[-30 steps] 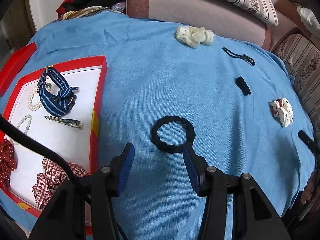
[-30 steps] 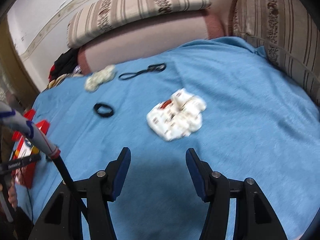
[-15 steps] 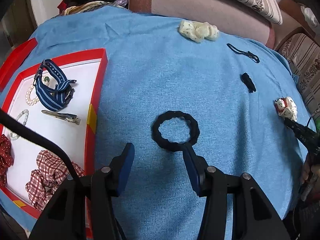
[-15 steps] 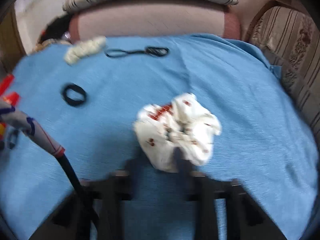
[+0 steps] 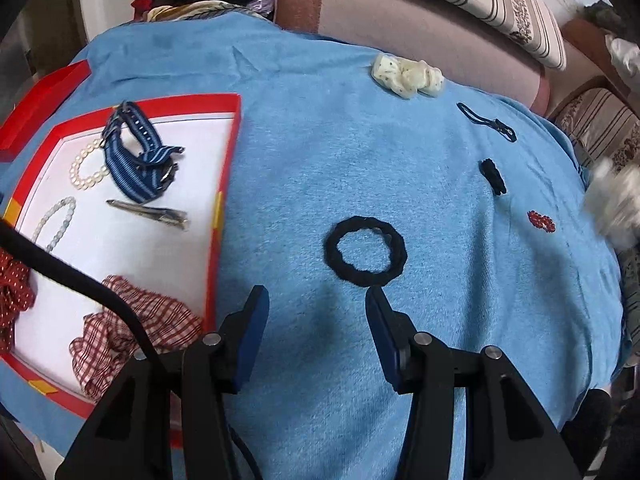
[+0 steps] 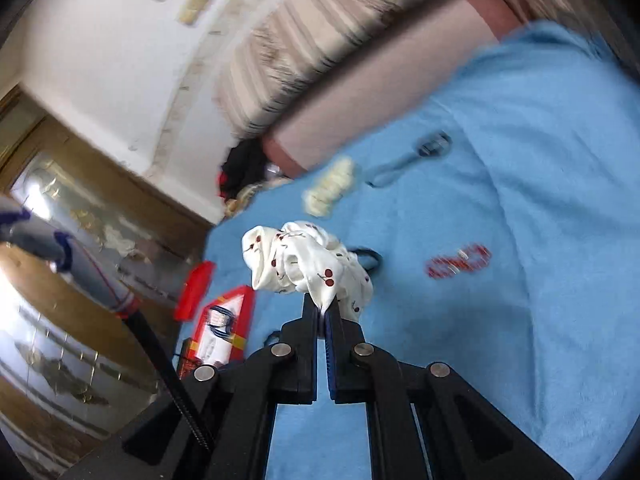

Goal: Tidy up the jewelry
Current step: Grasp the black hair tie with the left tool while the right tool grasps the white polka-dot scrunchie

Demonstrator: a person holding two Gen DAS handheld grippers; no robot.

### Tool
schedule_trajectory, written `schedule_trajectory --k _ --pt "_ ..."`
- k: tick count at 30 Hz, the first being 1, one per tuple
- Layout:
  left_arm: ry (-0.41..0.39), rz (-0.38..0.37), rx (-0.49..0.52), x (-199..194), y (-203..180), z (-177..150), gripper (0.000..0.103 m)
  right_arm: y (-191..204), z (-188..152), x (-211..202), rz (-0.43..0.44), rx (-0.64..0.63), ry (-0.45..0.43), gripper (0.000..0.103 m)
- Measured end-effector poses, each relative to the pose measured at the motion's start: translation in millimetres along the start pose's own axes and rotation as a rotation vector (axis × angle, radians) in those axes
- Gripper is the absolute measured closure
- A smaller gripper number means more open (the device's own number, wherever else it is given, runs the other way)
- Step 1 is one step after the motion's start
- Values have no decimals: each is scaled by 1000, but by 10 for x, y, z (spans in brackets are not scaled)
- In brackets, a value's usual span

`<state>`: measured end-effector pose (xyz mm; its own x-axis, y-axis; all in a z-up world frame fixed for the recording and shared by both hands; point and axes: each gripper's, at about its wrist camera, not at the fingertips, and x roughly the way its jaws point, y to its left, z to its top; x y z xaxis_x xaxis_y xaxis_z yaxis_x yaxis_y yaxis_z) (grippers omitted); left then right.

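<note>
1. Right wrist view: the right hand-held gripper point(image 6: 323, 307) has its jaws closed tight on a fold of the white cherry-print scrunchie point(image 6: 304, 260), which hangs clear of the blue cloth point(image 6: 560, 200).
2. A red beaded bracelet point(image 6: 458, 265) lies on the cloth, to the right of the scrunchie in this view.
3. Left wrist view: the left hand-held gripper point(image 5: 316, 320) has its jaws partly open with nothing between them.
4. The black braided hair tie point(image 5: 366, 255) lies flat on the cloth just beyond the right fingertip; contact cannot be judged.
5. The red-rimmed tray point(image 5: 224, 200) sits to the left and holds a blue striped strap point(image 5: 136, 160), 2 pearl bracelets point(image 5: 86, 168), a metal hair clip point(image 5: 152, 212) and a checked scrunchie point(image 5: 120, 336).
</note>
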<state>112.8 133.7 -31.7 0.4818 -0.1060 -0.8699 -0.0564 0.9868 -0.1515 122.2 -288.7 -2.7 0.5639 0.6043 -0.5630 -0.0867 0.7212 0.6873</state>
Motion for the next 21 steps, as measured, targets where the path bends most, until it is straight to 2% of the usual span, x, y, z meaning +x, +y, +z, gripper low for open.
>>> schedule_trajectory --k 3,7,9,10,11,14,21 --pt "5 -6 -11 -11 47 -19 54 -382 -223 144 -257 8 46 99" --pt "15 -8 -10 23 65 10 54 -581 -423 50 -376 18 32 95" --pt "23 0 1 82 38 49 54 -607 -457 -63 -396 14 -17 79" --pt "26 3 6 121 23 73 54 -603 -464 -112 -400 11 -47 56" --pt "34 3 11 190 -5 115 54 -570 -474 -174 -402 1 -93 38" --pt "58 -1 24 379 -75 214 54 -460 -392 -135 -396 -55 -120 36" --pt "50 35 125 604 -386 353 52 -333 -284 100 -504 -203 -125 36"
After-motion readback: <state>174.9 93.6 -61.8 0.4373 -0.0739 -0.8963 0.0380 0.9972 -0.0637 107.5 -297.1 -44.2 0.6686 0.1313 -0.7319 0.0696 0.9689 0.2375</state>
